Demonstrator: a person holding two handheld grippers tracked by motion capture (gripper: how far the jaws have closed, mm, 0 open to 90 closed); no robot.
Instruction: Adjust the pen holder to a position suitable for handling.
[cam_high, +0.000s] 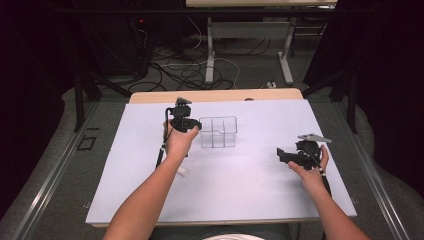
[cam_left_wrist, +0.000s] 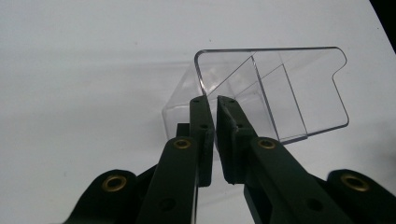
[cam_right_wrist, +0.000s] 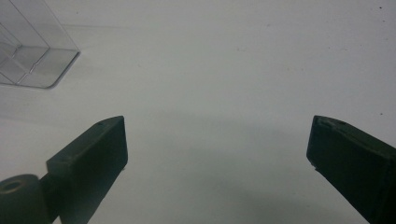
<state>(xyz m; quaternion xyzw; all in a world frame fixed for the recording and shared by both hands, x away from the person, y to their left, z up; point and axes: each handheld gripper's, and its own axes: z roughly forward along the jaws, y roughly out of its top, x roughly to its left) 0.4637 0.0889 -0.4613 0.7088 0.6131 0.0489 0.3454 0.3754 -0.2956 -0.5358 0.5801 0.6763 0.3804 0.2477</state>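
Box: clear plastic box w/ inner dividers (cam_high: 218, 132), open top, several compartments; stands upright near the middle of the surface, a bit toward the far edge and left of centre in the high view.
Box wall: in the left gripper view the box (cam_left_wrist: 275, 88) has its near-left rim corner between the black jaws; thin clear wall edge sits in the narrow slit.
Left gripper: black two-jaw gripper (cam_left_wrist: 215, 99), jaws nearly together, clamped on the box wall at that corner. High view: it (cam_high: 192, 126) is at the box's left side, held by the left hand (cam_high: 178, 142), forearm coming in from the bottom.
Right gripper: black gripper w/ grey three-cornered plate on top (cam_high: 281, 153), in the right hand (cam_high: 312, 167), well apart from the box, to its right and nearer the person. Jaws wide apart in the right gripper view (cam_right_wrist: 217, 142), nothing between them, just bare surface; box corner (cam_right_wrist: 32, 51) at upper left.
Surface: white sheet over a wooden table (cam_high: 260, 185).
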